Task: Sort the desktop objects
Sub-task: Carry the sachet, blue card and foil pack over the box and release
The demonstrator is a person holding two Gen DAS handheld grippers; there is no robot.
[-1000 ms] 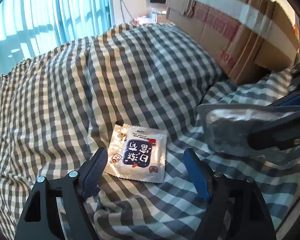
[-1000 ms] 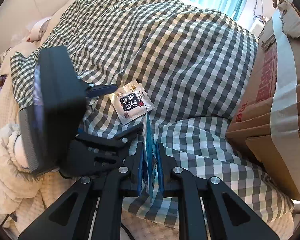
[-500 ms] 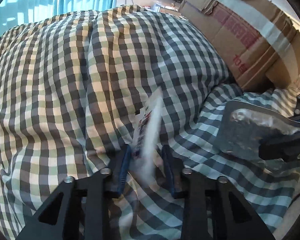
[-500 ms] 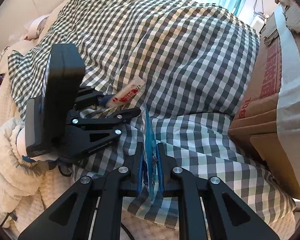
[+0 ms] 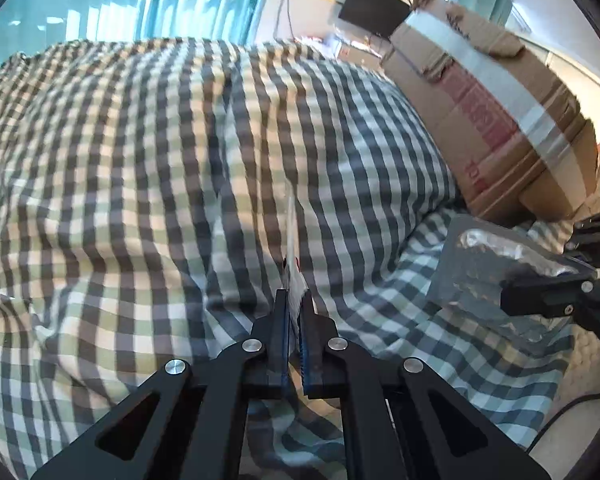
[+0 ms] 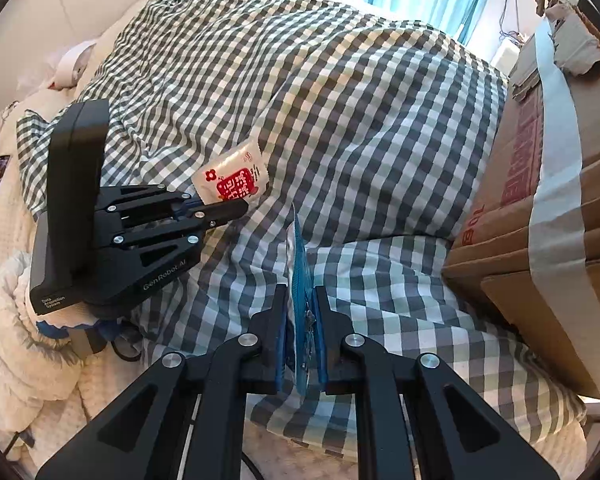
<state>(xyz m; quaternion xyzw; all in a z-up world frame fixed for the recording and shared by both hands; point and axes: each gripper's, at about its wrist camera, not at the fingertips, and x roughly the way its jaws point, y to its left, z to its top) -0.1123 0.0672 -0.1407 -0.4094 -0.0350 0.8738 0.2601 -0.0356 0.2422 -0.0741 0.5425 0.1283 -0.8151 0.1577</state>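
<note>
My left gripper (image 5: 296,300) is closing hard on a white snack packet (image 5: 291,240). The packet stands edge-on between the pads, lifted off the checked cloth (image 5: 140,184). In the right wrist view the same packet (image 6: 236,178) shows a red label and sticks out of the left gripper (image 6: 220,208). My right gripper (image 6: 302,300) is shut on a blue foil packet (image 6: 300,256), held upright and edge-on. From the left wrist view that packet (image 5: 484,268) shows its silver-grey face in the right gripper (image 5: 540,292).
A large taped cardboard box (image 6: 548,184) stands on the right, against the checked cloth. A white fluffy blanket (image 6: 16,344) lies at the lower left. Blue curtains (image 5: 148,0) and a dark screen (image 5: 374,8) are at the back.
The left gripper closed on the white packet, which lay flat on the cloth, and lifted it on edge. It also rolled and moved across. The right gripper kept still with its blue packet.
</note>
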